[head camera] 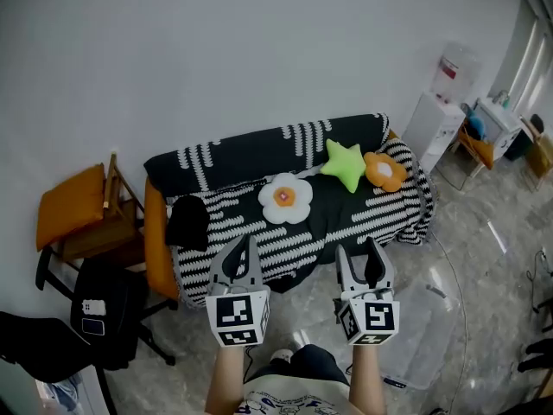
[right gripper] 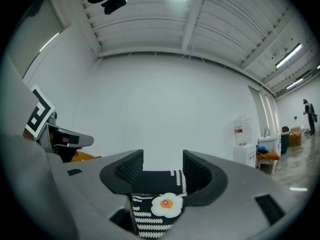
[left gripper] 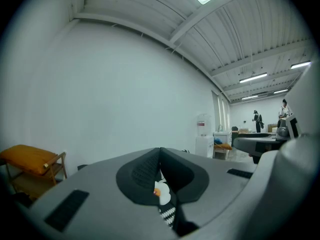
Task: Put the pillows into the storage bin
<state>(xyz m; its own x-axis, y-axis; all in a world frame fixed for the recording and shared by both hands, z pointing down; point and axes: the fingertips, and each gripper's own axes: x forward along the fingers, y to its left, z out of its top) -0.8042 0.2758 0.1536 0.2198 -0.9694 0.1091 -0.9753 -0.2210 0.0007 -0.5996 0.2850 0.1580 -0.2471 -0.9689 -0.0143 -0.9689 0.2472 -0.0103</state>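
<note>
I see a bare white wall point(head camera: 216, 59) behind the sofa point(head camera: 251, 150) and pale glossy floor point(head camera: 484, 258) in front of it. A black-and-white striped blanket point(head camera: 259, 236) covers the sofa. A clear storage bin point(head camera: 423, 318) sits on the floor off the sofa's right front corner. On the sofa seat lie the white flower pillow point(head camera: 286, 198) mid-seat, and the green star pillow point(head camera: 344, 164) and orange flower pillow point(head camera: 384, 170) toward its right end. Before the sofa's front edge, my left gripper point(head camera: 249, 242) is closed and empty; my right gripper point(head camera: 357, 251) has its jaws apart, with nothing between them.

plush pillows point(head camera: 286, 198), knitted sofa throw point(head camera: 251, 154), glossy floor point(head camera: 484, 258)
</note>
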